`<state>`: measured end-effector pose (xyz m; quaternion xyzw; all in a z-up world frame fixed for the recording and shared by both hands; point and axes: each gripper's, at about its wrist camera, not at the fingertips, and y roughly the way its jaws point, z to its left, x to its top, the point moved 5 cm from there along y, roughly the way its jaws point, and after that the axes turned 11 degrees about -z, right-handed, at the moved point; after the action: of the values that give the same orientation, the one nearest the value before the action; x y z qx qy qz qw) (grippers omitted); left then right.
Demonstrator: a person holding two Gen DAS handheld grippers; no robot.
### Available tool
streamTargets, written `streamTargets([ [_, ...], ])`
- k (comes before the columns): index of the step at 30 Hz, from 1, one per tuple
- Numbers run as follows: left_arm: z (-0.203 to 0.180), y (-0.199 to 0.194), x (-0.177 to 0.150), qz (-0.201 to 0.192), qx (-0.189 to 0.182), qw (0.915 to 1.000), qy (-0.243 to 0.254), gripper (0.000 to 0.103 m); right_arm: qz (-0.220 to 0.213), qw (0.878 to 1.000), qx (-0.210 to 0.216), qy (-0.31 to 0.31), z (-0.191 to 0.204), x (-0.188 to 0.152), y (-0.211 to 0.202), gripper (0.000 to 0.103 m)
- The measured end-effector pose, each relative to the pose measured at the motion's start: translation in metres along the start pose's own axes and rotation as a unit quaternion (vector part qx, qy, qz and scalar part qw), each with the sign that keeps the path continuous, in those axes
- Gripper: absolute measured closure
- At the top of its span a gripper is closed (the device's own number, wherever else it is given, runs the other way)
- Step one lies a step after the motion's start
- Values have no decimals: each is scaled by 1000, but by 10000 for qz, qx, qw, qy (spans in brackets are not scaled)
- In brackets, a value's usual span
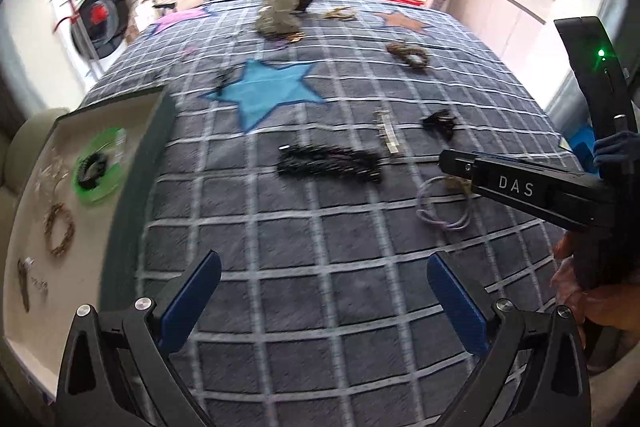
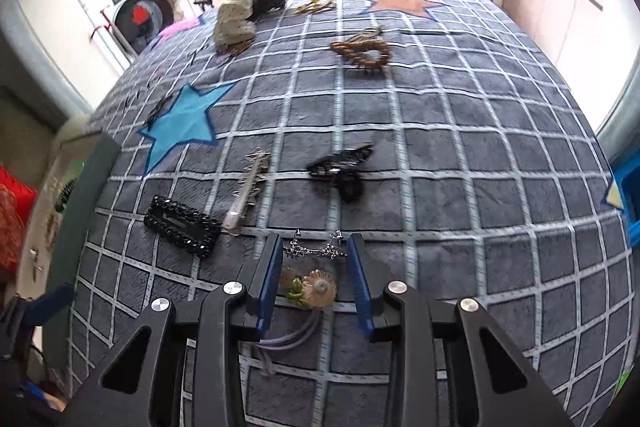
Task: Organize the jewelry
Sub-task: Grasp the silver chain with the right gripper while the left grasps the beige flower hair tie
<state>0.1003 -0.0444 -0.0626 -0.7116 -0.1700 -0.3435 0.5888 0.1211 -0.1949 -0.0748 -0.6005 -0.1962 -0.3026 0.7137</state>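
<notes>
Two claws are working: right claw [image 2: 313,275] is straddling the flower hair tie [image 2: 316,289] on the checked blanket [image 2: 460,187], pads not yet touching; left claw [image 1: 324,291] is hanging wide apart, empty, beside the tray [image 1: 28,219], likely the drop-off.

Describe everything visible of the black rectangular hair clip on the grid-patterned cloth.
The black hair clip is a long rectangle, its frame studded with small glossy black beads or stones around an open slot in the middle. It lies flat and undisturbed on the grey grid-patterned cloth, angled diagonally. A silvery comb-like clip lies just beside one end; contact is unclear. Nothing grips it; the right hand-held gripper is off to its side.
</notes>
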Motion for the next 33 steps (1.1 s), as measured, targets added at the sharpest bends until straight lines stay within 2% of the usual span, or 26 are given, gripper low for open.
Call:
streamTargets([
  [7, -43, 22, 8, 38, -400, 9984, 387, 0, -63, 9984, -1, 555, -41, -5, -15, 67],
  [13, -75, 47, 11, 149, -512, 9960, 720, 0, -161, 9964, -73, 829, -69, -11, -32, 67],
  [15, -87, 53, 10, 204, -544, 9943, 889, 7, -200, 9957, -95, 895, -77, -13, -39, 67],
  [19, -101, 58, 10, 206, -598, 9922, 1078, 11, -269, 9943, -106, 1023, -88, -18, -50, 67],
  [22, -108, 55, 13, 160, -697, 9909, 1144, 32, -308, 9933, -88, 1107, -94, -21, -56, 67],
  [27, -113, 50, 15, 178, -773, 9896, 1198, 95, -347, 9923, -58, 1185, -99, -27, -64, 67],
  [33, -107, 42, 9, 254, -888, 9913, 938, 97, -380, 9916, 29, 1235, -96, -35, -75, 67],
])
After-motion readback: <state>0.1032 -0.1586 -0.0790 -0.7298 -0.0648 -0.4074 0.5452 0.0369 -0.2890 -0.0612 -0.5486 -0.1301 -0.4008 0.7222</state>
